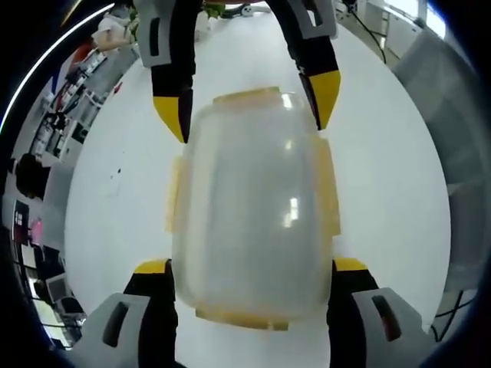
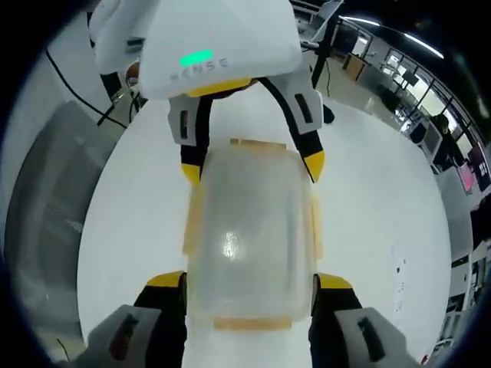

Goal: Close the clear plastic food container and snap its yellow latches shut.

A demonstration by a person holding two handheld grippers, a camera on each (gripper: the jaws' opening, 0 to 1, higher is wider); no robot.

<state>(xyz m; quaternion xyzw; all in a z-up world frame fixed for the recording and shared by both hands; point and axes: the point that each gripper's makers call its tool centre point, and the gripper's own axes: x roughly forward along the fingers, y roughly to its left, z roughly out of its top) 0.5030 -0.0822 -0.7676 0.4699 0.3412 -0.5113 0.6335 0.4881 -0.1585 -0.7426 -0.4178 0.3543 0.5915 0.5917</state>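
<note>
Two grippers point(image 1: 251, 264) point(image 2: 249, 280) flanking container point(image 1: 253, 207)

Work surface: round white table point(image 1: 399, 199), matte, a few small dark specks near its edge.
Seating: grey chair point(image 2: 46, 207) just beside the table.
Surroundings: cluttered desks point(image 1: 69, 92) at the periphery, black cables point(image 2: 77, 77) trailing nearby.
Lighting: long ceiling strip lights point(image 2: 391, 34), bright.

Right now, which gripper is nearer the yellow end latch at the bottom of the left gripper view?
Left. The left gripper has its jaws on either side of that end of the container, with the latch between them. The right gripper straddles the container's opposite end.
</note>
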